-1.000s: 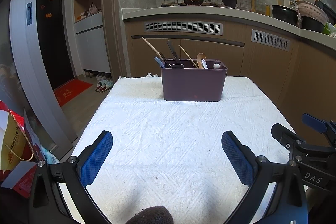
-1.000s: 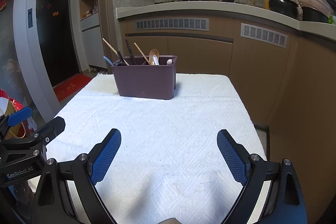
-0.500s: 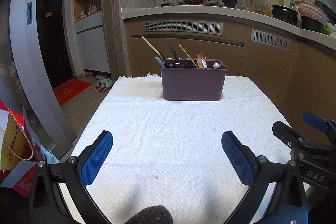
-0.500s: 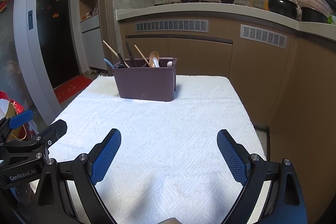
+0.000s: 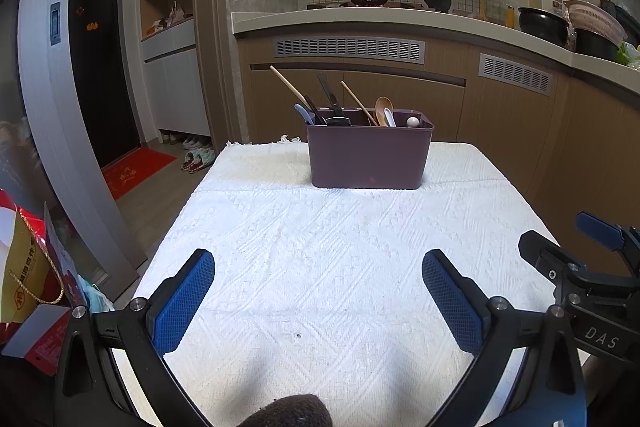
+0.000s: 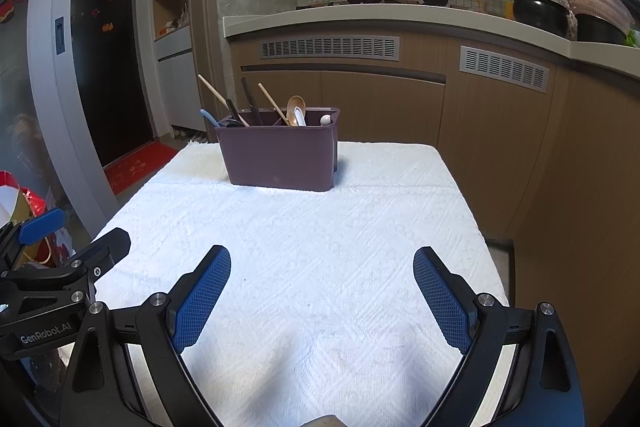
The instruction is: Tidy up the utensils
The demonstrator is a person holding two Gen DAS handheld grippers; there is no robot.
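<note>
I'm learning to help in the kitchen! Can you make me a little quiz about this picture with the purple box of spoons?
1. True or false: the purple bin stands on the white cloth.
2. Are the left gripper and the right gripper open or shut?
3. Which sticks up highest out of the bin: (a) the long wooden stick, (b) the wooden spoon, (c) the white spoon?

Key:
1. True; it stands at the far end of the cloth.
2. Both open, holding nothing.
3. (a), the long wooden stick, leaning left.
</note>
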